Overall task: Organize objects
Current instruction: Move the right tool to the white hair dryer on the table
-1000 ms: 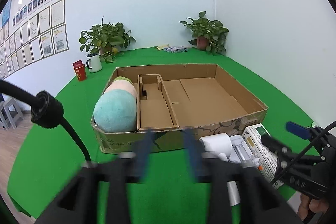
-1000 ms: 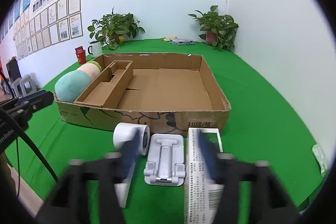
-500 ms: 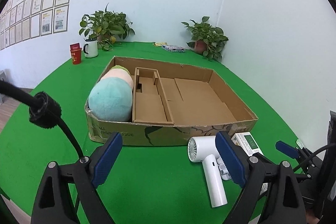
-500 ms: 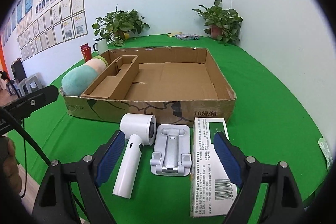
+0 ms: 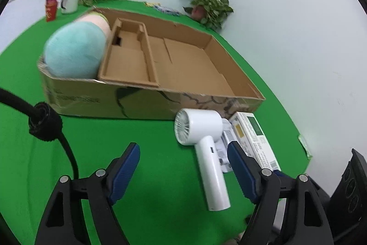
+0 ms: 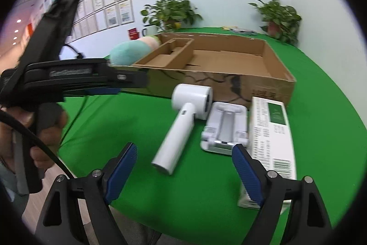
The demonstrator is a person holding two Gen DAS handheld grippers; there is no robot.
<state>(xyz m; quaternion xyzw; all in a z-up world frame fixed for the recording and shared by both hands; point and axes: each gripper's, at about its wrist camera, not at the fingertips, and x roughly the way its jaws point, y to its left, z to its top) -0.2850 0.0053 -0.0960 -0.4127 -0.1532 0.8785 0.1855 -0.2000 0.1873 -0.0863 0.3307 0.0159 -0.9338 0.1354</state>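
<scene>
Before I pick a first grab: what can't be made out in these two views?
- Phone stand, left wrist view: mostly hidden behind the hair dryer.
- Printed carton, right wrist view: near end covered by a right gripper finger; text too blurred to read.
- Plush toy, right wrist view: partly hidden by the left gripper and box wall.

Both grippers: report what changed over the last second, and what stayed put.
Both the left gripper and right gripper went from nearly shut to wide open, gripping nothing, and swung leftward. The hair dryer, phone stand, carton and cardboard box stayed put.
</scene>
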